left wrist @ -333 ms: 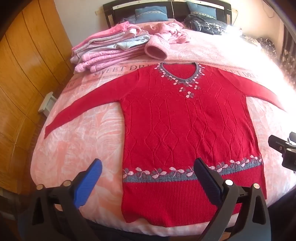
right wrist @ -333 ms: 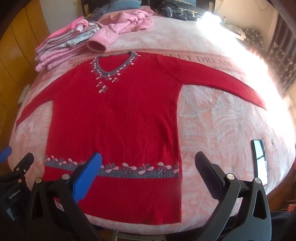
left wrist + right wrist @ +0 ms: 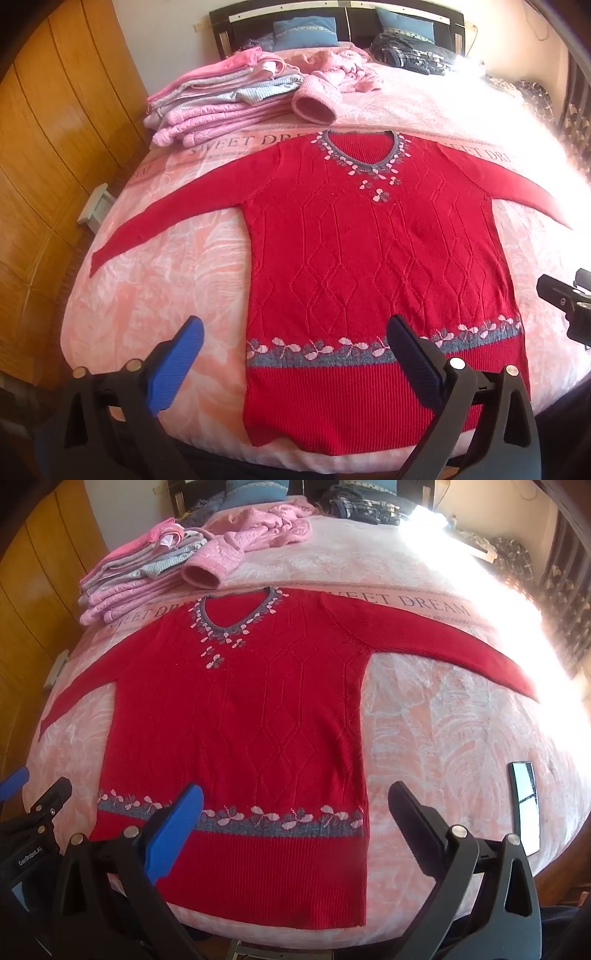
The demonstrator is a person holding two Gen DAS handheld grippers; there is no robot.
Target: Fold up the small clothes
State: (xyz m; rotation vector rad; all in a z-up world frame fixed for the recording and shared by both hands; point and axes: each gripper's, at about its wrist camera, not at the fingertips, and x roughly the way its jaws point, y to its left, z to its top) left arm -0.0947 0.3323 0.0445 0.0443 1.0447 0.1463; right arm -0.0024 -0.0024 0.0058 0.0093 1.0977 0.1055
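A red knitted sweater (image 3: pixel 376 258) lies flat and face up on the bed, hem toward the cameras, neckline toward the headboard, both sleeves spread out to the sides. A grey band with pink flowers crosses it above the ribbed hem, and the same pattern edges the V-neck. It rests on a pink leaf-print bedspread (image 3: pixel 155 295) with a strip reading "SWEET DREAM" just beyond the collar.

The left gripper (image 3: pixel 295 354) hangs above the near edge of the bed with its jaws spread wide. It holds nothing; its blue pad sits over bare bedspread left of the sweater, and its dark finger over the hem band, and whether either touches the cloth cannot be told. The right gripper (image 3: pixel 295 823) is likewise wide open and empty, its blue pad over the flower band and its dark finger over the bedspread to the right of the sweater's side seam. Each gripper's black body shows at the edge of the other's view.

Behind the collar to the left sits a stack of folded clothes (image 3: pixel 221 103) in pink and grey, with a loose pink quilted garment (image 3: pixel 258 539) beside it, one cuff lying just short of the sweater's neckline. A phone (image 3: pixel 524 808) lies on the bedspread near the right edge. Dark bedding and blue pillows (image 3: pixel 306 33) sit against the headboard, and a wooden wardrobe (image 3: pixel 55 147) stands along the left side.
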